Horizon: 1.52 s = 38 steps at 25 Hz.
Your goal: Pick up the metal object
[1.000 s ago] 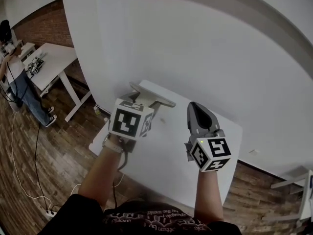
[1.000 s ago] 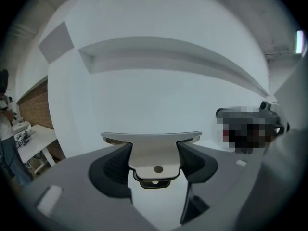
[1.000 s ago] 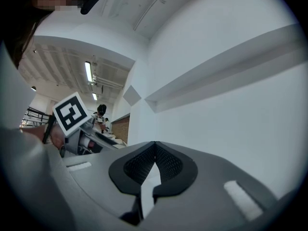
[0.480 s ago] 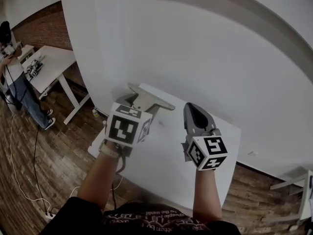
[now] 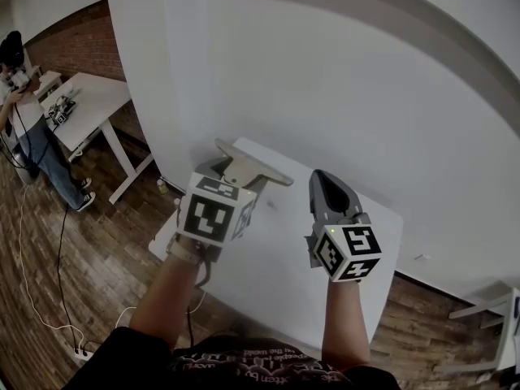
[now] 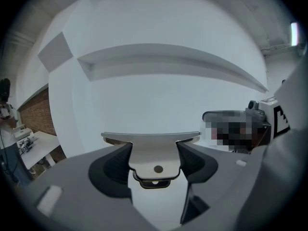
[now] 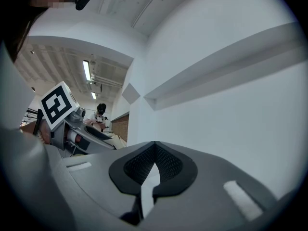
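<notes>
Two grippers over a white table (image 5: 284, 275), one in each of the person's hands.

Head view: the left gripper (image 5: 231, 177) is above the table's far left corner, with the metal object (image 5: 250, 166) sticking out beyond its marker cube (image 5: 215, 211). It is a flat pale plate with a long crossbar. The cube covers the jaws from here, so the grip cannot be read in this view. The right gripper (image 5: 323, 182) is just beside it to the right, apart from the plate, over the middle of the table.

Left gripper view: this settles the grip. Both dark pads (image 6: 117, 161) press on the plate's narrow stem from either side. The crossbar lies level beyond the jaw tips, and a small hole shows in the stem. Whether the plate is clear of the tabletop I cannot tell.

Right gripper view: jaws closed together, tips meeting, nothing between them. The left gripper's cube appears at this view's left.

Only the head view shows the wider room: brick wall, wood floor, second table (image 5: 93, 96) and another person (image 5: 28, 128) standing by it.
</notes>
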Each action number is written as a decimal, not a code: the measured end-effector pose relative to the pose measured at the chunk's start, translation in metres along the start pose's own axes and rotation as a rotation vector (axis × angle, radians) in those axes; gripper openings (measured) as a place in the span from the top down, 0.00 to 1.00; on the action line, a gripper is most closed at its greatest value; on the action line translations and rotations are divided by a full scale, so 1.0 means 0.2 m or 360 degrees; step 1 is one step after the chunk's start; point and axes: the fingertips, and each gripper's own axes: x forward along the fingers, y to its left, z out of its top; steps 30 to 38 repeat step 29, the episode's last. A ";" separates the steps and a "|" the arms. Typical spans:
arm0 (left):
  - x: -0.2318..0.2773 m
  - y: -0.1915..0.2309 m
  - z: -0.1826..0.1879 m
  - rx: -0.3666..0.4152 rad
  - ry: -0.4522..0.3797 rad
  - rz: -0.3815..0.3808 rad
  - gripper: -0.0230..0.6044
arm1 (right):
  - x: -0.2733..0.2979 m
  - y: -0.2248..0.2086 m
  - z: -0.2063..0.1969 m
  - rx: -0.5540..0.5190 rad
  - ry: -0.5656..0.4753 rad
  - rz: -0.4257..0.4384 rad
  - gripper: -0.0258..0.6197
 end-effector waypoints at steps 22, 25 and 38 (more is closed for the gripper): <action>0.01 0.01 -0.04 -0.0024 0.0006 0.0014 0.49 | 0.00 0.01 -0.02 -0.0028 0.0014 0.0010 0.95; 0.01 0.01 -0.03 -0.0024 0.0011 0.0015 0.49 | 0.00 0.00 -0.01 -0.0028 0.0014 0.0005 0.94; 0.01 0.00 -0.03 -0.0024 0.0011 0.0016 0.49 | 0.00 -0.01 -0.01 -0.0035 0.0018 0.0003 0.94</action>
